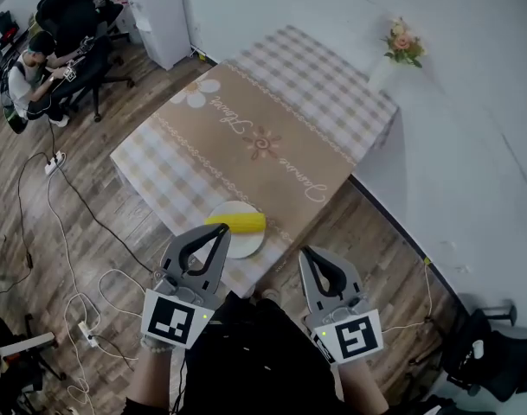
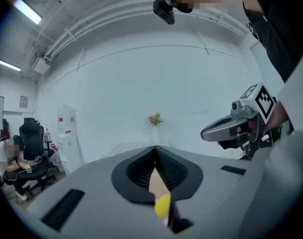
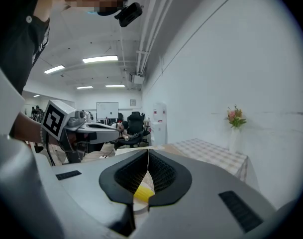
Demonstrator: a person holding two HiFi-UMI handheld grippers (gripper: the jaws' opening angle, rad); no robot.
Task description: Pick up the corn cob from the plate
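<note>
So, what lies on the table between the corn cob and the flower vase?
Between corn cob and flower vase lies only bare tablecloth: brown printed middle, then checked edge. The head view shows it.

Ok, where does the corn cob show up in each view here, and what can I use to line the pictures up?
Head view: the corn cob lies on the white plate at the near edge of the table, just below centre.
Left gripper view: a yellow sliver, low at centre.
Right gripper view: a yellow bit, low at centre.
Shared landmark: the flower vase at the table's far end.
</note>
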